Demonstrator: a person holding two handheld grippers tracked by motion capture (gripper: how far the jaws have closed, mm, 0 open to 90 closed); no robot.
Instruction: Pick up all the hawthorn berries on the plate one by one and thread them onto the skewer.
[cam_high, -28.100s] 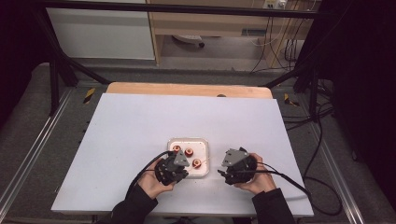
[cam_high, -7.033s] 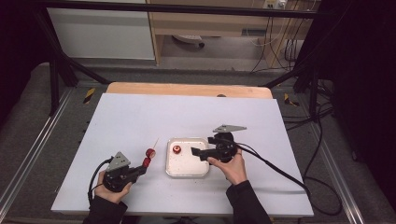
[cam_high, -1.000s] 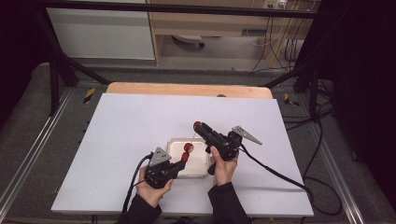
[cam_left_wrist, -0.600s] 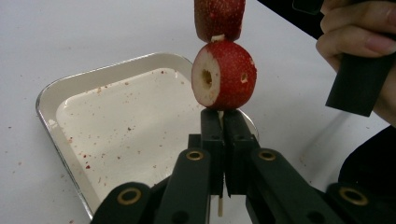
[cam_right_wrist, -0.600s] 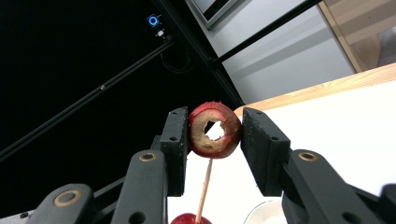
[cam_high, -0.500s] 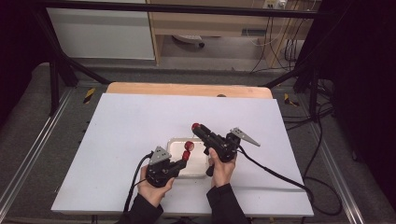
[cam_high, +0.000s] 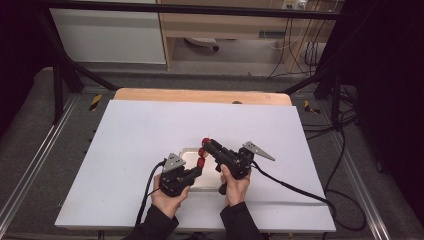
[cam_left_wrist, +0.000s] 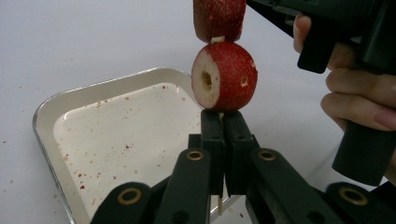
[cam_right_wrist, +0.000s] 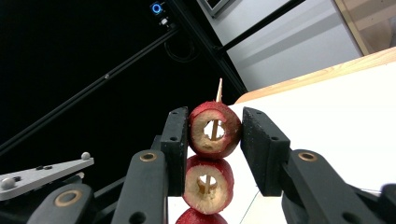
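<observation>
Surface: white table (cam_high: 125, 165), wooden edge at far side, dark room behind.
Change: a second ago the grippers stood a little apart; now they meet over the tray (cam_left_wrist: 56, 116), fruit stacked on the skewer (cam_right_wrist: 218, 89).
Meaning: threading looks nearly done.
Left gripper (cam_left_wrist: 223, 140): jaws pinched tight on the skewer's lower end.
Right gripper (cam_right_wrist: 214, 135): jaws clasp the top hawthorn fruit (cam_right_wrist: 214, 129).
Axis: skewer upright, tip up, above the tray.

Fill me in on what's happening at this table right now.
A person is threading cored red hawthorn fruits onto a wooden skewer above a metal tray. The left hand-held gripper is shut on the skewer's lower end, just below the bottom fruit. The right hand-held gripper clamps the top fruit, with the skewer tip poking out past it. At least three fruits sit on the stick; the tray holds only crumbs.
</observation>
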